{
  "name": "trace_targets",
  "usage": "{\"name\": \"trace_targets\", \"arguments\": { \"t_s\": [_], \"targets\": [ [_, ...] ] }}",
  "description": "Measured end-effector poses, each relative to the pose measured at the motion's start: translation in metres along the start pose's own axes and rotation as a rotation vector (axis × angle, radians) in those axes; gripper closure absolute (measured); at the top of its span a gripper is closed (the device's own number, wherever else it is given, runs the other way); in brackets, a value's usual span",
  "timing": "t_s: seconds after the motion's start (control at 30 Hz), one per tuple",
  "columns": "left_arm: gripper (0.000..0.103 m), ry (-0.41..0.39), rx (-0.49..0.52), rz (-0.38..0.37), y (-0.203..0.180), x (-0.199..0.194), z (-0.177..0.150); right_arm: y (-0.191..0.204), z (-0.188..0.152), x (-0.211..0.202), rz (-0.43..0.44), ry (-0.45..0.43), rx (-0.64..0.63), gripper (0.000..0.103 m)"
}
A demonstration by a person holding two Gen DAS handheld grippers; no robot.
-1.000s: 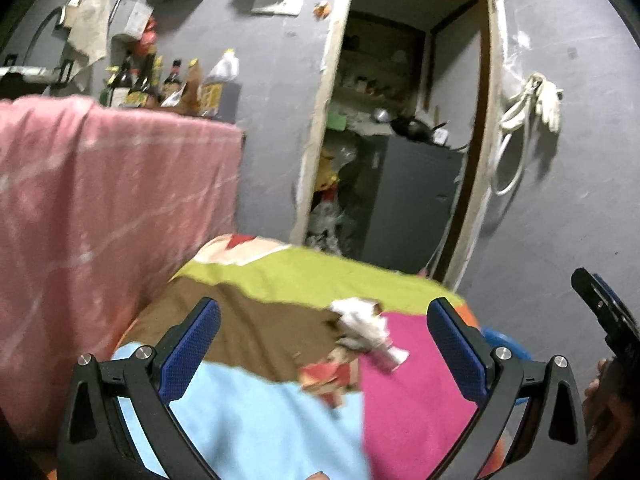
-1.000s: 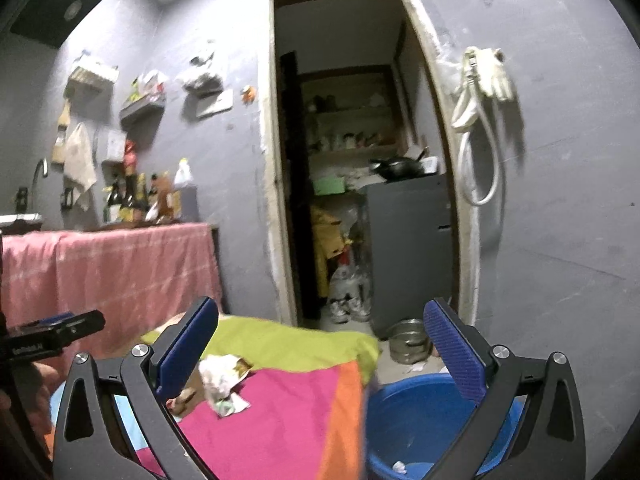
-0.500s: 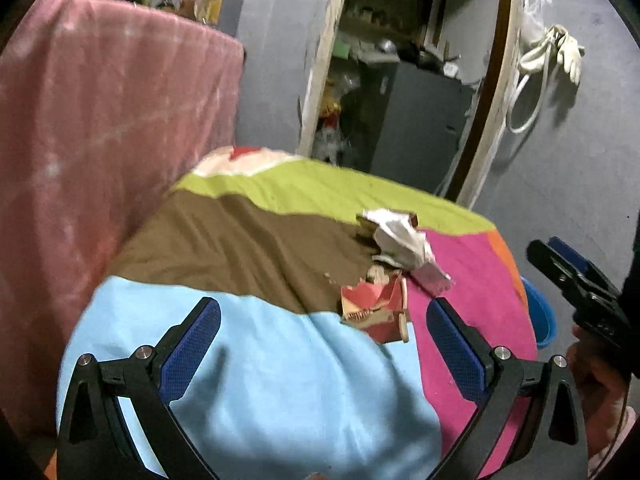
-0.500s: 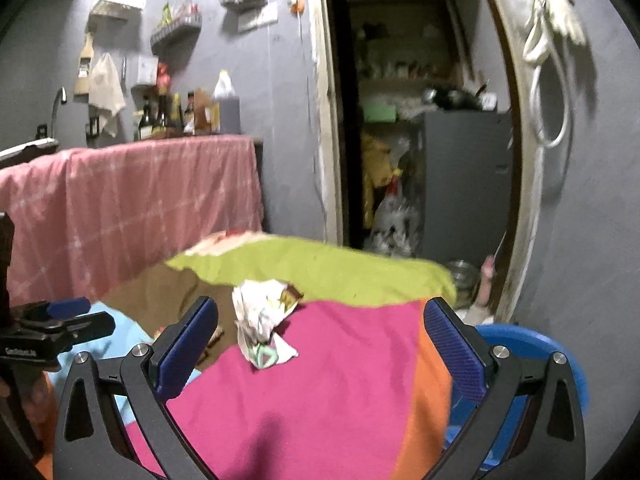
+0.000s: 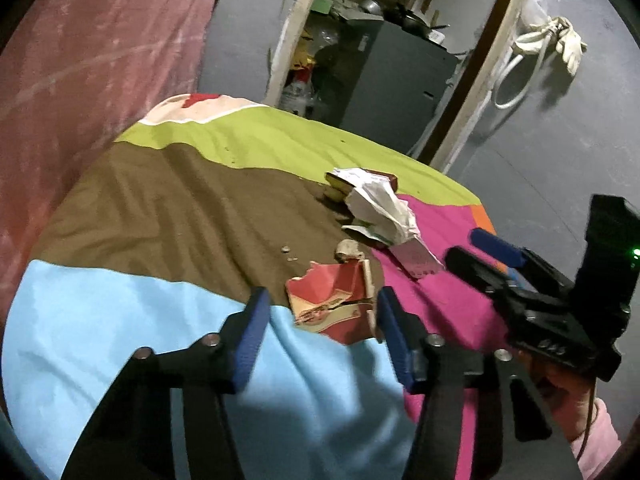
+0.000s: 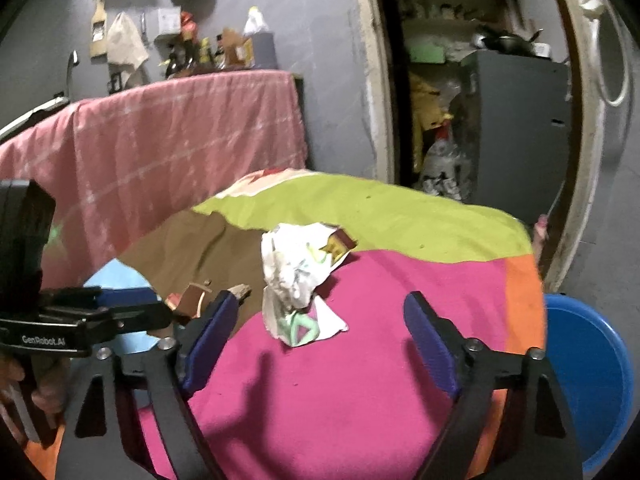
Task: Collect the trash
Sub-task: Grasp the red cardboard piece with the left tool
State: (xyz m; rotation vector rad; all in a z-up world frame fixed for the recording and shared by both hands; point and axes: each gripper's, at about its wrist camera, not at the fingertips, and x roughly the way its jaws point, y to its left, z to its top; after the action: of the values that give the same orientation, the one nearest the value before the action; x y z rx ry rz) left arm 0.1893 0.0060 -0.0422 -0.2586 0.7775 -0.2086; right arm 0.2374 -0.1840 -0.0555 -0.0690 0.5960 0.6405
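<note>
A torn red carton (image 5: pixel 334 308) lies on the multicoloured cloth (image 5: pixel 140 216) where brown meets light blue. My left gripper (image 5: pixel 322 310) is open, its blue fingers on either side of the carton, the jaws narrower than before. Crumpled white paper (image 5: pixel 380 208) and a small brown-and-yellow box (image 5: pixel 340 184) lie further back. In the right wrist view, the white paper (image 6: pixel 298 276) lies on the pink patch, ahead of my open, empty right gripper (image 6: pixel 318 320). The red carton (image 6: pixel 192 298) shows at the left by the left gripper (image 6: pixel 132 312).
A blue basin (image 6: pixel 588 380) stands on the floor past the table's right edge. A pink-draped counter (image 6: pixel 180 144) with bottles stands at the left. An open doorway with a grey cabinet (image 6: pixel 520 128) lies behind. Small crumbs (image 5: pixel 286 249) and a pale scrap (image 5: pixel 348 249) lie near the carton.
Both grippers have dropped down and moved forward over the table. The left jaws have narrowed around the red carton. The right gripper has come closer to the white paper.
</note>
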Motion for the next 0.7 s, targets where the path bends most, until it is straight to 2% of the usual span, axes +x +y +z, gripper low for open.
{"name": "trace_targets", "arguments": {
  "t_s": [0.3, 0.37, 0.43, 0.7],
  "targets": [
    [0.069, 0.038, -0.032, 0.0, 0.004, 0.009, 0.001, 0.005, 0.0, 0.034, 0.041, 0.121, -0.009, 0.041],
    [0.074, 0.039, -0.03, 0.006, 0.003, 0.009, 0.001, 0.005, -0.001, 0.038, 0.042, 0.134, -0.008, 0.054],
    [0.078, 0.038, -0.03, 0.013, 0.003, 0.009, 0.002, 0.006, -0.002, 0.039, 0.048, 0.138, -0.01, 0.06],
    [0.09, 0.021, -0.041, 0.018, 0.006, 0.005, 0.001, 0.007, -0.008, 0.032, 0.074, 0.123, 0.001, 0.063]
  ]
}}
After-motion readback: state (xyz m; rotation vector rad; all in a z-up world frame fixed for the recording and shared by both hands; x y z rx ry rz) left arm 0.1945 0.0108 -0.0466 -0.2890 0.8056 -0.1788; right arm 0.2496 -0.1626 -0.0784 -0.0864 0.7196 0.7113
